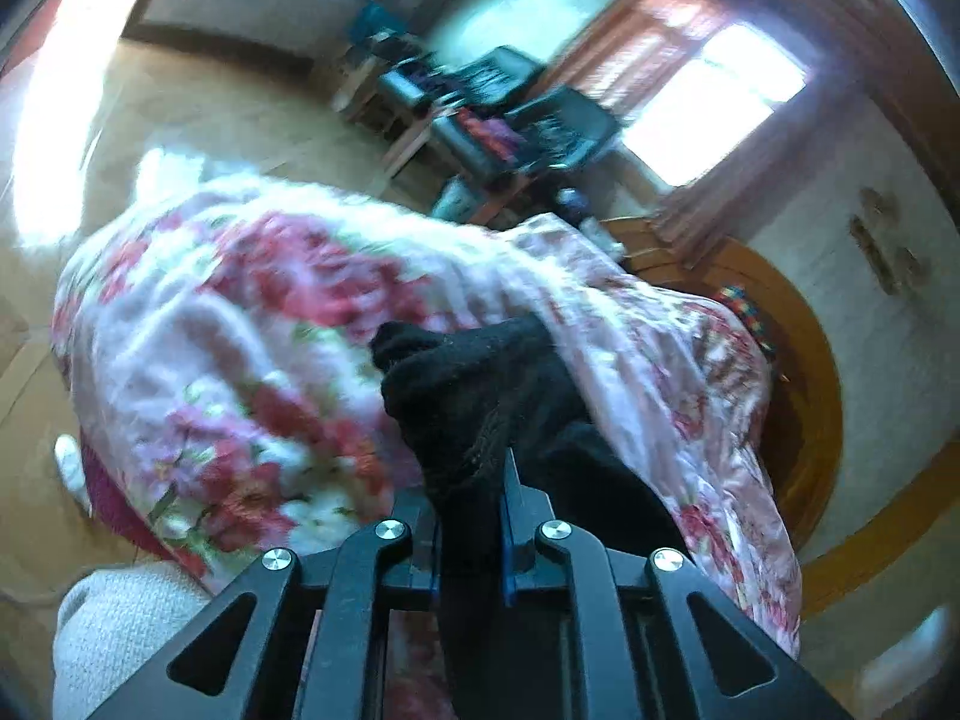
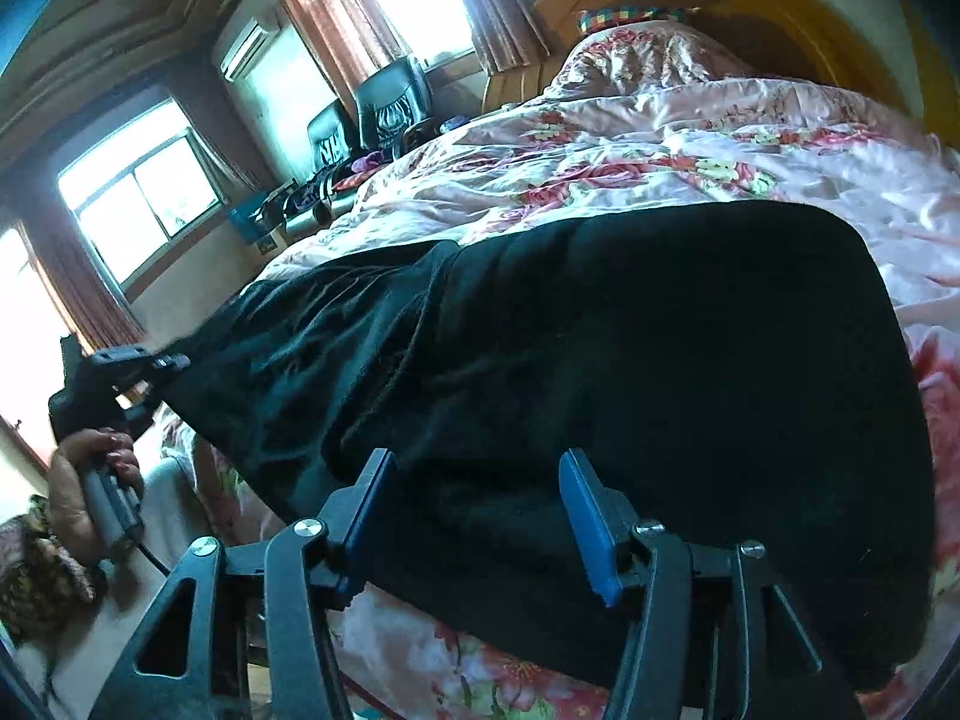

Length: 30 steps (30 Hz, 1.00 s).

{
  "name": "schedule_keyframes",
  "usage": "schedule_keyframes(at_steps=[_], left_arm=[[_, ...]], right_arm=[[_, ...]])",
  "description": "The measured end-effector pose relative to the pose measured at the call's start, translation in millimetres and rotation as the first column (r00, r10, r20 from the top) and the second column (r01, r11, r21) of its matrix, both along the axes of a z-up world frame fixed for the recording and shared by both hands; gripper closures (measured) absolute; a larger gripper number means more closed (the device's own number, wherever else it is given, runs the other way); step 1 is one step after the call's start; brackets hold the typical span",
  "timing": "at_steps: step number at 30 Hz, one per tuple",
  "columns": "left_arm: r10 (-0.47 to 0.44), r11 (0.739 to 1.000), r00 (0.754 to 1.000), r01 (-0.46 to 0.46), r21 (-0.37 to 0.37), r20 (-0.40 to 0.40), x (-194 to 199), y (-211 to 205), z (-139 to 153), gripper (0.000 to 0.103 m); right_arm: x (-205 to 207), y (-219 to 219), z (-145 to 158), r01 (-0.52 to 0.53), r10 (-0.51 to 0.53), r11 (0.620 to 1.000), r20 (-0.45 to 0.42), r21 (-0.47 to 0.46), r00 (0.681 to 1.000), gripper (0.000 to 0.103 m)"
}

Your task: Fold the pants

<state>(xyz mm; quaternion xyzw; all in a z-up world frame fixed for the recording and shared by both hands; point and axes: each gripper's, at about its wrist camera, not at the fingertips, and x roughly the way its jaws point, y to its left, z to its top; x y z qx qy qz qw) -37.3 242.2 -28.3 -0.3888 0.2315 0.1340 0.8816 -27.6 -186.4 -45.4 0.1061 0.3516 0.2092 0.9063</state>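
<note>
Black fleece pants (image 2: 600, 360) lie across the floral quilt (image 2: 690, 150), long axis running from 9 o'clock to 3 o'clock in the right wrist view. At 9 o'clock the left gripper (image 2: 171, 363) pinches their end. The right gripper (image 2: 480, 516) hovers over them, jaws spread; no lettering is legible.

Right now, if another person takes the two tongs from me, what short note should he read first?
Left tongs: shut on a bunch of the black pants, at their far left end.
Right tongs: open, at the near edge of the pants, gripping nothing.
Pants: lying across the floral quilt, partly doubled over.
Left to do: grip with the right, finish the fold, smooth it.
</note>
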Motion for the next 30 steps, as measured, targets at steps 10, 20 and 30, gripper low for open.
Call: schedule_keyframes(at_steps=[10, 20, 30], left_arm=[[-0.146, 0.976, 0.987, 0.134, 0.173, 0.062, 7, -40, 43, 0.091], [-0.476, 0.849, 0.862, 0.398, 0.347, 0.177, 1, -137, 108, 0.091], [-0.729, 0.662, 0.670, 0.635, 0.398, 0.143, 4, -231, 120, 0.091]], right_arm=[[1, -11, 1, 0.015, -0.013, 0.996, -0.026, 0.090, 1.000, 0.045], [-3, -36, 13, 0.138, -0.134, 0.984, -0.044, 0.116, 0.990, 0.042], [-8, -114, 30, 0.390, -0.377, 0.871, -0.104, 0.300, 0.920, 0.040]])
